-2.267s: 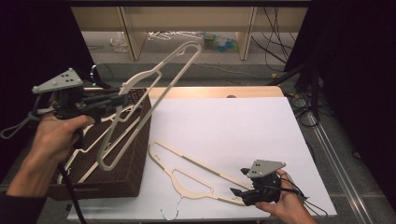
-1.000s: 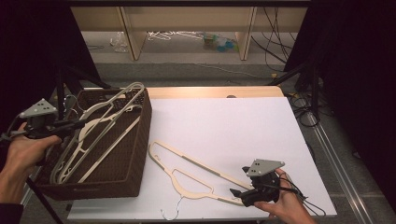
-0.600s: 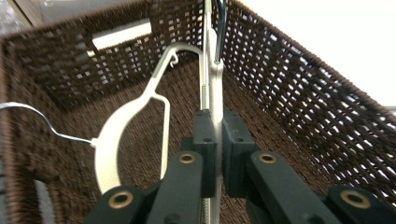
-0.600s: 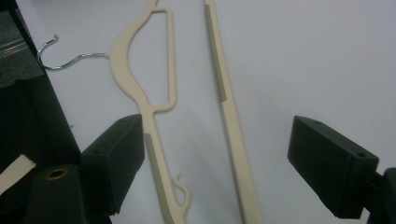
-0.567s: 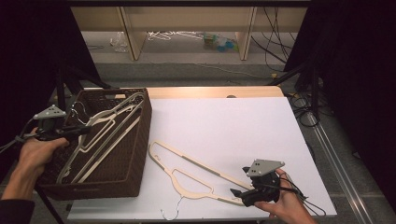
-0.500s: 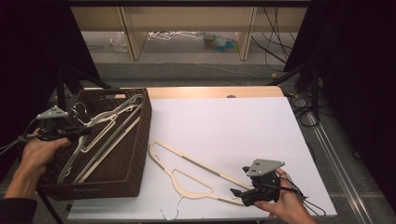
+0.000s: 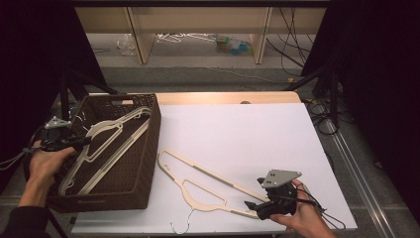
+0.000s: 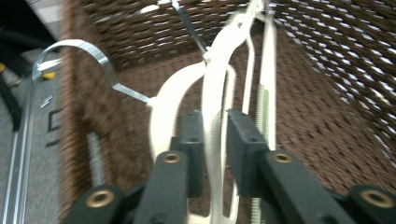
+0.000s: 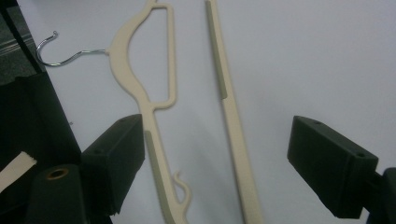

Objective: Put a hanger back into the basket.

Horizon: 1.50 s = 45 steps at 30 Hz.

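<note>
**Two grippers, one hanger on the sheet, more in the basket**

Landmark: the white sheet (image 7: pixel 237 144) covering the table.

Nearest, at the sheet's near right corner: right hand (image 7: pixel 302 218) holding the right gripper (image 7: pixel 257 207). Its jaws stand wide apart, straddling the end of a cream hanger (image 7: pixel 208 181) lying flat on the sheet. In the right gripper view the hanger (image 9: pixel 159 93) has one arm just beside the left jaw and its straight bar between the two jaws; neither jaw visibly presses it. Wire hook (image 7: pixel 181 225) sits at the sheet's near edge.

Off the sheet's left edge, touching it: a dark woven basket (image 7: pixel 143 163). Several cream hangers (image 7: pixel 106 144) lie in it, slanting up toward its far right corner.

Left hand (image 7: pixel 44 163) at the basket's left rim, holding the left gripper (image 7: pixel 81 143) over the rim, pointing in. Left gripper view: the jaws are closed on a cream hanger strip (image 8: pixel 215 140), pads on both sides of it; a metal hook (image 8: pixel 88 51) curls over the basket wall (image 8: pixel 327 93).

Beyond the sheet's far edge: bare wooden tabletop (image 7: pixel 223 97), then floor, a low wooden shelf (image 7: pixel 198 20) with clutter beneath. Cables (image 7: pixel 322 114) trail off the far right corner.
</note>
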{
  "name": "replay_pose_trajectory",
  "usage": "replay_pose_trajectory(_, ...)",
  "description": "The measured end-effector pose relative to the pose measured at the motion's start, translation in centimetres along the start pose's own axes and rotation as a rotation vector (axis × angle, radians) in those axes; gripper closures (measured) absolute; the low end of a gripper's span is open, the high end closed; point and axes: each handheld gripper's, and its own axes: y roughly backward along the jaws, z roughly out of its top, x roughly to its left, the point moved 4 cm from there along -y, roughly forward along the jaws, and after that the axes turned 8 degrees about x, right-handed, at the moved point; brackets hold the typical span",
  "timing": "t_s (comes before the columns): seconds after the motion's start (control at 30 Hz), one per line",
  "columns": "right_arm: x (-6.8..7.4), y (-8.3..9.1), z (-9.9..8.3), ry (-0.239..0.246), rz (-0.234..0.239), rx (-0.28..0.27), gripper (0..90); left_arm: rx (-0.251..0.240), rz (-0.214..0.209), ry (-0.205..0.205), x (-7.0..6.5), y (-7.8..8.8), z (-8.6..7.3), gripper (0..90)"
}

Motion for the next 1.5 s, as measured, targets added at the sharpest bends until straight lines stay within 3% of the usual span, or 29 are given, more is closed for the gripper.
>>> replay_pose_trajectory(0.1, 0.0, -0.2, 0.0, -0.004, -0.006, -0.015, 20.2, 0.005, 0.018, 0.026, 0.5, 0.2, -0.7, 69.9)
replay_pose_trajectory(0.2, 0.0, -0.1, 0.0, -0.006, 0.002, 0.001, 20.2, 0.001, 0.033, 0.018, 0.6, 0.4, -0.9, 66.0)
replay_pose_trajectory(0.27, 0.0, -0.3, 0.1, 0.003, -0.012, -0.017, 20.2, -0.009, 0.049, 0.017, 0.4, 0.7, -0.9, 64.2)
replay_pose_trajectory(0.3, 0.1, -0.3, 0.1, -0.001, -0.007, -0.014, 20.2, -0.017, 0.052, 0.013, 0.3, 0.9, -0.9, 62.3)
replay_pose_trajectory(0.37, 0.1, -0.4, 0.0, -0.001, -0.008, -0.013, 20.2, -0.079, 0.038, 0.034, -0.7, 1.5, -0.4, 58.2)
replay_pose_trajectory(0.47, 0.0, -0.4, 0.1, 0.002, -0.009, -0.017, 20.2, -0.113, 0.033, 0.027, -1.8, 2.0, -0.1, 52.2)
replay_pose_trajectory(0.57, 0.0, -0.3, 0.0, 0.002, -0.002, 0.001, 20.2, -0.171, -0.006, 0.029, -3.8, 2.8, 0.3, 48.9)
replay_pose_trajectory(0.7, 0.2, -0.5, 0.0, 0.003, -0.004, -0.007, 20.8, -0.230, -0.094, -0.015, -7.3, 4.0, 0.5, 40.9)
replay_pose_trajectory(0.73, 0.2, -0.4, -0.1, 0.007, 0.007, 0.007, 20.8, -0.247, -0.116, -0.026, -8.2, 4.2, 0.5, 40.9)
replay_pose_trajectory(0.77, 0.2, -0.5, -0.1, 0.014, 0.011, 0.008, 20.7, -0.269, -0.143, -0.051, -10.1, 4.9, 0.4, 38.5)
replay_pose_trajectory(0.8, 0.2, -0.5, -0.1, 0.014, 0.011, 0.008, 20.7, -0.269, -0.143, -0.051, -10.1, 4.9, 0.4, 36.9)
replay_pose_trajectory(0.97, 0.5, -0.9, -0.1, 0.012, 0.012, 0.004, 21.0, -0.320, -0.230, -0.137, -14.9, 6.5, 0.1, 33.5)
replay_pose_trajectory(1.17, 0.5, -1.3, -0.3, 0.021, 0.018, 0.011, 21.7, -0.339, -0.313, -0.215, -19.7, 6.9, -0.7, 29.3)
replay_pose_trajectory(1.3, 0.5, -1.5, -0.5, 0.012, 0.029, 0.018, 22.0, -0.332, -0.375, -0.272, -22.9, 6.5, -1.7, 27.9)
replay_pose_trajectory(1.4, 0.5, -1.5, -0.6, 0.026, 0.031, 0.031, 22.3, -0.327, -0.396, -0.312, -25.0, 5.8, -2.9, 25.9)
replay_pose_trajectory(1.5, 0.5, -1.5, -0.6, 0.023, 0.033, 0.037, 22.5, -0.324, -0.397, -0.333, -25.6, 5.4, -3.4, 25.4)
